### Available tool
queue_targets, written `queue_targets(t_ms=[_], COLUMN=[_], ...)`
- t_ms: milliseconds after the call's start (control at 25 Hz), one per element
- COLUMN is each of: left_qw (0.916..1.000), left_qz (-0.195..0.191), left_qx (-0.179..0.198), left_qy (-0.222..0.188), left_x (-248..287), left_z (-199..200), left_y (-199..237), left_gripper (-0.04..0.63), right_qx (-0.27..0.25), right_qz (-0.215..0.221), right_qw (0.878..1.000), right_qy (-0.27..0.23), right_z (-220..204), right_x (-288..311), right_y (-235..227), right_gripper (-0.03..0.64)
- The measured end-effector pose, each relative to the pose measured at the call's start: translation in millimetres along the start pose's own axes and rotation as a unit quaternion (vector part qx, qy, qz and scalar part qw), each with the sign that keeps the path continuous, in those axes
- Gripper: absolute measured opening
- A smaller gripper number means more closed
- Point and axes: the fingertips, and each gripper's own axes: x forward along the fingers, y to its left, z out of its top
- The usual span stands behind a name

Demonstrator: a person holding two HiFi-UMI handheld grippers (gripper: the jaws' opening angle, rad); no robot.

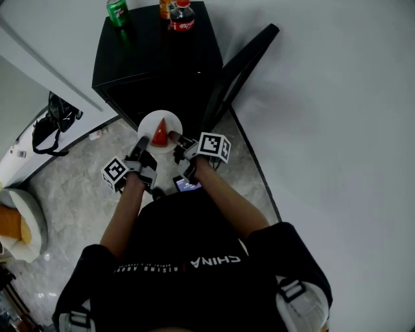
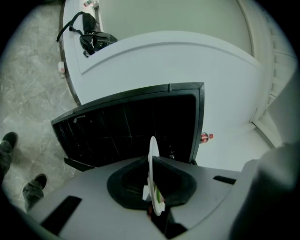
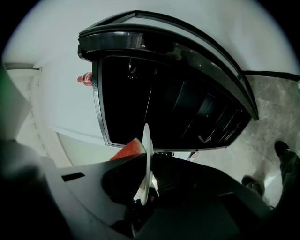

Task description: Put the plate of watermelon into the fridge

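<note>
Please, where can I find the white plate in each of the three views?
Head view: plate just above centre, seen from above, before the fridge.
Left gripper view: plate lower centre, edge-on between the jaws.
Right gripper view: plate lower centre, edge-on, watermelon on its left.
Shared landmark: the red-labelled bottle on the fridge.

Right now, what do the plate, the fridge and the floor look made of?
Plate: thin, plain white, dull sheen; ceramic or melamine, can't tell which.
Fridge: black casing, glossy top that mirrors the green bottle; likely painted metal or glass-faced.
Floor: grey, veined, polished; stone or marble-look tile.
</note>
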Motion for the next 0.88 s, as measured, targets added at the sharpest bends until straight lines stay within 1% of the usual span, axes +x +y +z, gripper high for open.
queue_targets(t_ms=[160,320,440,560,640,720,800,880], left_qw=[0.9999,0.9998,0.9997,0.9997,0.9996,0.9992,0.9983,0.998], left_qz=[0.004,0.002,0.004,-0.006,-0.013,-0.017,-0.012,-0.004], left_qx=[-0.003,-0.004,-0.003,-0.003,0.008,0.033,0.056,0.062], left_qy=[-0.011,-0.021,-0.025,-0.025,-0.023,-0.017,-0.013,-0.011], left_x=[6,7,8,13,17,21,28,38], left_z=[2,8,11,13,15,15,12,10], left_y=[3,3,4,1,-3,-8,-10,-6], left_gripper=[0.028,0.028,0.028,0.029,0.029,0.029,0.029,0.029], right_qx=[-0.008,-0.013,0.004,0.026,0.04,0.053,0.066,0.077], right_qz=[-0.006,-0.01,-0.012,-0.018,-0.016,-0.012,-0.012,-0.01], right_qw=[1.0,1.0,1.0,0.999,0.999,0.998,0.998,0.997], right_qy=[0.003,0.015,0.02,0.012,0.006,-0.006,-0.017,-0.024], right_z=[8,7,3,7,8,11,16,24], right_x=[0,2,5,8,9,7,5,6], right_y=[-2,-4,-7,-12,-15,-17,-22,-28], right_gripper=[0.032,0.032,0.032,0.032,0.031,0.029,0.028,0.028])
